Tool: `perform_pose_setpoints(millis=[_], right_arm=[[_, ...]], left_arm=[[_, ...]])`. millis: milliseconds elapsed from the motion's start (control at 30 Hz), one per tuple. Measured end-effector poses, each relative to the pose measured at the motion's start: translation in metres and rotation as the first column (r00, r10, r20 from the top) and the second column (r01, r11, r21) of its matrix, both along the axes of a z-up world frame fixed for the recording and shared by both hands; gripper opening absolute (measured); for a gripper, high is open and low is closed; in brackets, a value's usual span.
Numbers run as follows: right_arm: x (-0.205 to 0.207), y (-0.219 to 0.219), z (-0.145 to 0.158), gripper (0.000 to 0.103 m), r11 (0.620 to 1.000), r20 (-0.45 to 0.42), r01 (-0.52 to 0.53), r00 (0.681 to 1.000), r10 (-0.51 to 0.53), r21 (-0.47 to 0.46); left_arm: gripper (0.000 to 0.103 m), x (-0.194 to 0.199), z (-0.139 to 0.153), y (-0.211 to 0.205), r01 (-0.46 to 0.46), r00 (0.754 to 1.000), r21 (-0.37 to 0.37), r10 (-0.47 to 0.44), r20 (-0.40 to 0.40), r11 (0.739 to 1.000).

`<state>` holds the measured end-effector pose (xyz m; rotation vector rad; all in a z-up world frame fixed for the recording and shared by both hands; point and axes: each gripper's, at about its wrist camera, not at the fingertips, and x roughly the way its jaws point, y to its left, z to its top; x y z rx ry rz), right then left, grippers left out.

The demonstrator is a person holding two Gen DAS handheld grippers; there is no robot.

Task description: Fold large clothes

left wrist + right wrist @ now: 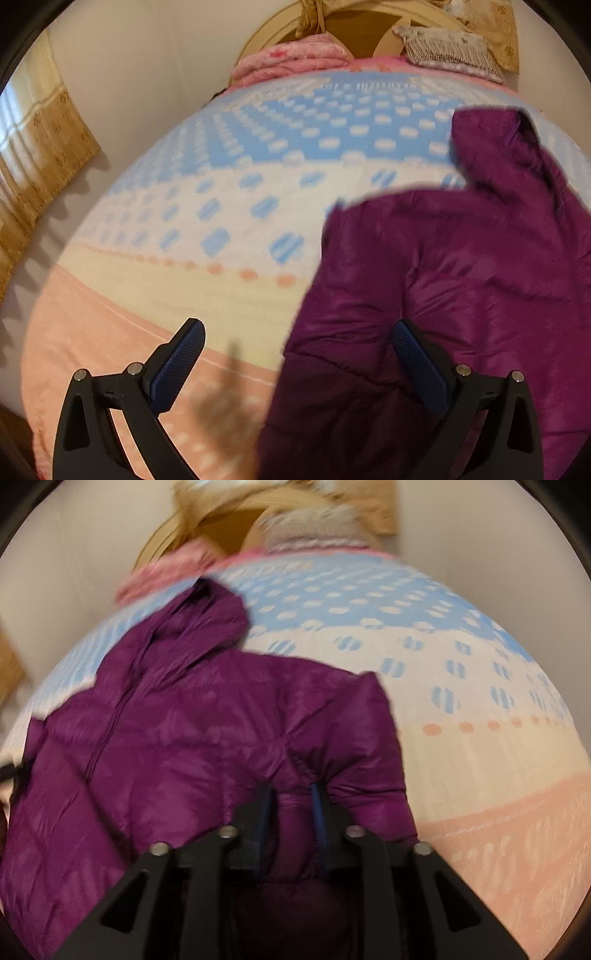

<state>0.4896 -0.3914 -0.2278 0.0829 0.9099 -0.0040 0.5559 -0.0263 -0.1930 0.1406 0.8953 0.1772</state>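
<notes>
A purple puffer jacket (pixel 184 720) with a hood (pixel 207 620) lies on the bed, zipper side up. In the right wrist view a puffy fold of its near right side fills the narrow gap between my right gripper's (pixel 291 790) blue pads, and creases gather there. In the left wrist view the jacket (pixel 461 258) covers the right half of the picture. My left gripper (pixel 298 325) hangs open and wide over the jacket's left edge. Its right finger is over the fabric and its left finger over the blanket, and it holds nothing.
The bed's blanket (pixel 221 184) is patterned in blue, cream and peach. A pink pillow (pixel 291 59) and a grey knitted one (pixel 443 48) lie against the headboard (pixel 362 33). A curtain (pixel 37 147) and a white wall stand to the left.
</notes>
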Motion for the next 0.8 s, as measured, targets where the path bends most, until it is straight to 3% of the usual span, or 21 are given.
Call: perform_pose_setpoints(millis=[33,67,133,267,400,567,800], right_arm=[[0.000,0.001,0.010,0.063,0.999,0.003,-0.040,0.999,0.040,-0.012],[-0.001,0.003,0.021,0.066,0.997,0.020,-0.066,0.998,0.066,-0.033],[0.006,0.008,0.044,0.067,0.991,0.051,-0.087,0.994,0.093,-0.101],[0.044,0.006,0.074,0.067,0.997,0.100,-0.066,0.993,0.070,-0.038],[0.088,0.004,0.081,0.067,0.999,0.125,-0.023,0.992,0.019,0.029],[0.150,0.001,0.067,0.067,0.998,0.132,0.043,0.990,-0.048,0.041],[0.203,0.000,0.040,0.067,0.992,0.120,0.084,0.988,-0.095,0.100]], left_arm=[[0.102,-0.001,0.018,-0.001,0.040,0.999,-0.033,-0.039,0.033,0.999],[0.102,0.001,0.034,-0.004,0.078,0.995,-0.048,-0.075,0.063,0.996],[0.102,0.011,0.053,-0.013,0.119,0.988,-0.064,-0.112,0.107,0.991],[0.102,0.050,0.066,-0.038,0.181,0.976,-0.110,-0.164,0.142,0.977],[0.102,0.102,0.063,-0.064,0.211,0.972,-0.161,-0.190,0.137,0.964],[0.102,0.155,0.049,-0.089,0.195,0.976,-0.131,-0.179,0.125,0.972],[0.102,0.208,0.013,-0.101,0.186,0.981,-0.155,-0.176,0.078,0.970]])
